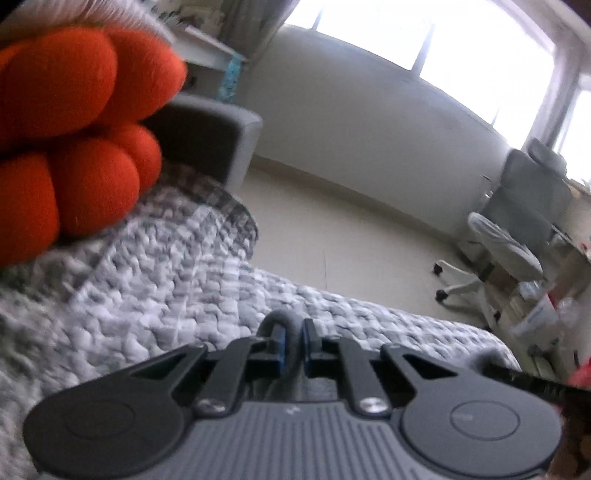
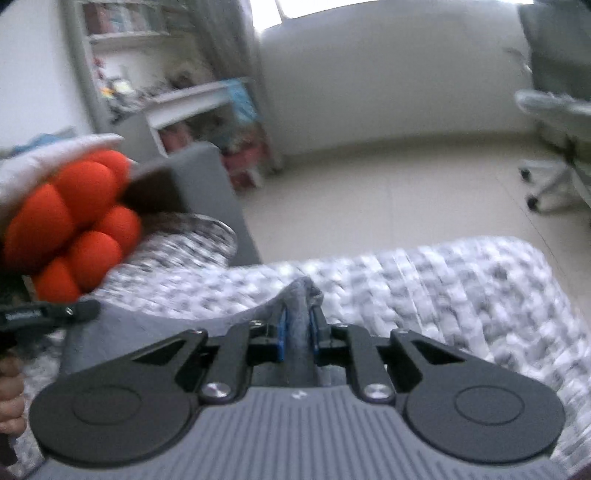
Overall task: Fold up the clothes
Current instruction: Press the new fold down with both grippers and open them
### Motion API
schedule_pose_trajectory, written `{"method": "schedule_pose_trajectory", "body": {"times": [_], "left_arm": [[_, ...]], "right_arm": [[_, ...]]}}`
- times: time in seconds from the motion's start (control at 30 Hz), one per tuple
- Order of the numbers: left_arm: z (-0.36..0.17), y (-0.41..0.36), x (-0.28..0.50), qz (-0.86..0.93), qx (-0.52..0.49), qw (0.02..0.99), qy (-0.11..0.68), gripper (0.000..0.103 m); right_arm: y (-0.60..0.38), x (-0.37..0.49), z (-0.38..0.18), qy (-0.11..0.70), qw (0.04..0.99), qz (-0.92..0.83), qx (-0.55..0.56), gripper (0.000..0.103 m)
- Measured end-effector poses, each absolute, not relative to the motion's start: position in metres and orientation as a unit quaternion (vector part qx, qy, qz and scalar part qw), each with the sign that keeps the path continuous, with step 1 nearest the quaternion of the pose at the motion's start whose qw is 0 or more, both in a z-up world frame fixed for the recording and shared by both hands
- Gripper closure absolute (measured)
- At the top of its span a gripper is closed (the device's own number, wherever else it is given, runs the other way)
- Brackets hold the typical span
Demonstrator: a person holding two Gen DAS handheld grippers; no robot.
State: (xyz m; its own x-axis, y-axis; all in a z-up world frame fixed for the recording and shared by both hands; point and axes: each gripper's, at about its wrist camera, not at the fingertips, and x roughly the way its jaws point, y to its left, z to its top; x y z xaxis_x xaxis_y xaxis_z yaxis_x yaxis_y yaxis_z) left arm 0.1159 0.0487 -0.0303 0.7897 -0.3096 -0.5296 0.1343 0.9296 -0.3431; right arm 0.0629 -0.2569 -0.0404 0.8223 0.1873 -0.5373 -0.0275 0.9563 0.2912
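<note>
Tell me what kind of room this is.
Probably a bedroom or a study at home: a bed under a grey-and-white quilt, a white shelf unit crowded with small things, a rolling office chair and a bright window.

Matt black plastic claws (image 1: 290, 345) (image 2: 299, 326) with blue pads (image 2: 281, 338) pinch soft grey cloth (image 2: 301, 325). The bed's cover (image 1: 155, 295) is nubbly, woven grey-white; the orange ball cluster (image 1: 70, 125) looks fuzzy.
</note>
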Motion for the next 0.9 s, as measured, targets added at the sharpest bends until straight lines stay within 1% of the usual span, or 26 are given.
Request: {"method": "schedule_pose_trajectory", "body": {"times": [0.1, 0.17, 0.27, 0.37, 0.43, 0.5, 0.67, 0.73, 0.8, 0.9], "left_arm": [[-0.033, 0.052, 0.120, -0.104, -0.162, 0.934, 0.302, 0.095], [-0.029, 0.055, 0.119, -0.097, -0.168, 0.936, 0.292, 0.095], [-0.035, 0.050, 0.121, -0.085, -0.149, 0.939, 0.297, 0.095], [-0.049, 0.044, 0.123, -0.074, -0.132, 0.939, 0.310, 0.094], [-0.052, 0.045, 0.123, -0.072, -0.138, 0.937, 0.312, 0.094], [-0.051, 0.050, 0.122, -0.074, -0.151, 0.936, 0.310, 0.090], [-0.046, 0.056, 0.120, -0.083, -0.173, 0.934, 0.302, 0.087], [-0.047, 0.061, 0.122, -0.087, -0.198, 0.929, 0.299, 0.087], [-0.046, 0.064, 0.120, -0.098, -0.223, 0.924, 0.293, 0.087], [-0.046, 0.056, 0.119, -0.105, -0.204, 0.929, 0.291, 0.087]], "right_arm": [[-0.258, 0.071, -0.044, 0.290, 0.944, 0.049, 0.149, 0.089], [-0.257, 0.071, -0.038, 0.272, 0.950, 0.047, 0.148, 0.090], [-0.260, 0.072, -0.035, 0.255, 0.951, 0.043, 0.168, 0.090], [-0.256, 0.083, -0.060, 0.295, 0.942, 0.019, 0.157, 0.090], [-0.253, 0.083, -0.066, 0.292, 0.944, 0.017, 0.152, 0.088], [-0.257, 0.081, -0.063, 0.294, 0.941, 0.018, 0.166, 0.089], [-0.264, 0.074, -0.052, 0.303, 0.937, 0.003, 0.174, 0.090], [-0.260, 0.074, -0.049, 0.304, 0.939, -0.006, 0.161, 0.092], [-0.258, 0.072, -0.047, 0.308, 0.937, -0.012, 0.162, 0.095], [-0.256, 0.071, -0.044, 0.306, 0.938, -0.013, 0.165, 0.097]]}}
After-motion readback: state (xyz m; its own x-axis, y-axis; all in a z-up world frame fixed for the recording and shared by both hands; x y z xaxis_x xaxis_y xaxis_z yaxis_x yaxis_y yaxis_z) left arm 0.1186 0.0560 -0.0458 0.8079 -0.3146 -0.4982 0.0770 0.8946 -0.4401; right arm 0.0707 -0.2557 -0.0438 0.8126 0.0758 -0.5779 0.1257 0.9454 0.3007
